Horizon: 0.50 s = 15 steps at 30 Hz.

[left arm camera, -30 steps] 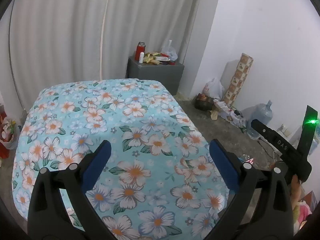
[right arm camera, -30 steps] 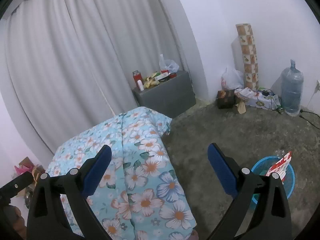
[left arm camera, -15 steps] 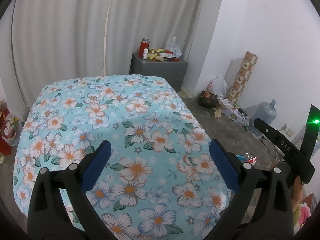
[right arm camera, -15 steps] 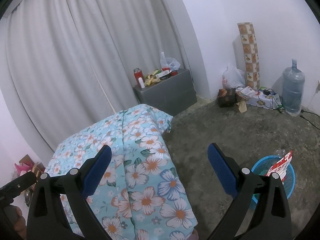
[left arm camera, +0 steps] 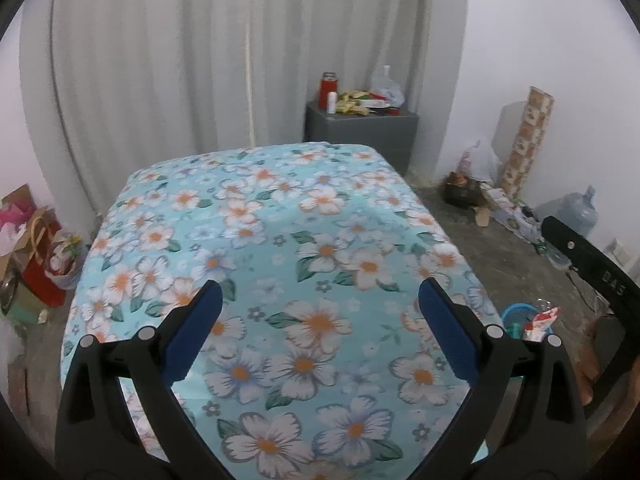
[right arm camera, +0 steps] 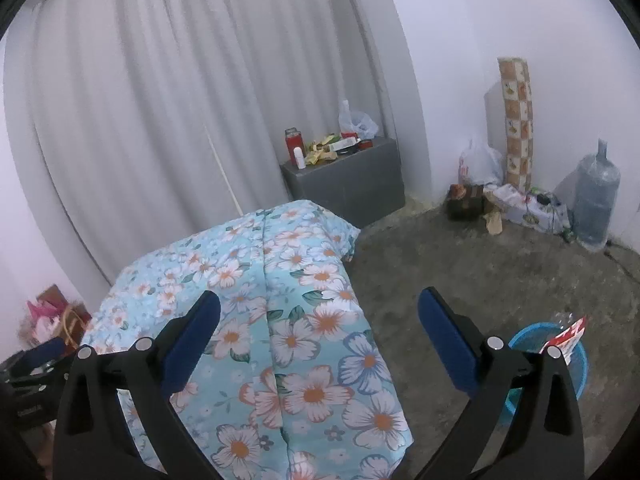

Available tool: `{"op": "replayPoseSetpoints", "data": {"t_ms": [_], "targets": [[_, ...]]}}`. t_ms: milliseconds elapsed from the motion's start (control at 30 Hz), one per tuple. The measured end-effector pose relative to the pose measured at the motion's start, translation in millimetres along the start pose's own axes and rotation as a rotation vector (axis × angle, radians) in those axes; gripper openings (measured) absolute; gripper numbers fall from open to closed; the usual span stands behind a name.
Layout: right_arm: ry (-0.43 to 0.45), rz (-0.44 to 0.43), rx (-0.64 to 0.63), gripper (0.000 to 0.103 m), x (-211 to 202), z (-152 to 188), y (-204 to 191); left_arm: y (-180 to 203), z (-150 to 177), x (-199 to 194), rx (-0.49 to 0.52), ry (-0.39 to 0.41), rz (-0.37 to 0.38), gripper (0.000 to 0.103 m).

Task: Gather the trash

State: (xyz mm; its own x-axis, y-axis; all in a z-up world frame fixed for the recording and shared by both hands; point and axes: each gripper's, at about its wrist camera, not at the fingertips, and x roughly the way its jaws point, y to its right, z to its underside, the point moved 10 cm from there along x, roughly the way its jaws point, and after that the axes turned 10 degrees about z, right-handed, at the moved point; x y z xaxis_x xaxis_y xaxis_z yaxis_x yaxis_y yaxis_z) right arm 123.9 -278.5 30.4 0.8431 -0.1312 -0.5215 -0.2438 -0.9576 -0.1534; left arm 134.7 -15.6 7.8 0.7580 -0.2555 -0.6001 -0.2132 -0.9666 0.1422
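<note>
1. Surveying stage: both tools are raised over the bed point(left arm camera: 280, 248), which carries a flowered cover and shows no litter on its top.
2. Left hand-held gripper point(left arm camera: 318, 312): released, jaws wide apart, nothing between the blue pads.
3. Right hand-held gripper point(right arm camera: 319, 316): released likewise, empty, held over the bed's right edge and the floor point(right arm camera: 480, 272).
4. Bin point(right arm camera: 576, 360): blue, on the floor at 4 o'clock in the right wrist view, already holding a red-and-white wrapper point(right arm camera: 564, 336) and something clear. Judged: part of the collecting is done.
5. Cabinet point(right arm camera: 352, 176): grey, at 12 o'clock beyond the bed, against the curtain point(right arm camera: 180, 100). Its top bears yellow wrappers point(right arm camera: 320, 152), a red jar point(right arm camera: 293, 145), a small white bottle, a flat box and a clear bag point(right arm camera: 360, 122). Judged: the wrappers are the likely trash left.
6. Far corner, 2 o'clock: white bag point(right arm camera: 478, 162), patterned roll point(right arm camera: 518, 120), water jug point(right arm camera: 596, 196), scraps on the floor. Whether these count as trash cannot be told.
7. Remaining, as judged: reach the cabinet, pick up the wrappers, carry them to the bin.
</note>
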Motion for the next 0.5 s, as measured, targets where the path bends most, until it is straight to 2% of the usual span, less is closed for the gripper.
{"op": "replayPoseSetpoints", "data": {"t_ms": [233,500], "targets": [[0.021,0.014,-0.075,0.097,-8.4,2.3,-18.9,-21.3,14.1,-1.5,-0.070,-0.028,-0.032,0.094],[-0.012,0.038,-0.176,0.097,-11.0,19.6,-37.1,-42.2,41.4,-2.1,-0.136,-0.072,-0.103,0.094]]}}
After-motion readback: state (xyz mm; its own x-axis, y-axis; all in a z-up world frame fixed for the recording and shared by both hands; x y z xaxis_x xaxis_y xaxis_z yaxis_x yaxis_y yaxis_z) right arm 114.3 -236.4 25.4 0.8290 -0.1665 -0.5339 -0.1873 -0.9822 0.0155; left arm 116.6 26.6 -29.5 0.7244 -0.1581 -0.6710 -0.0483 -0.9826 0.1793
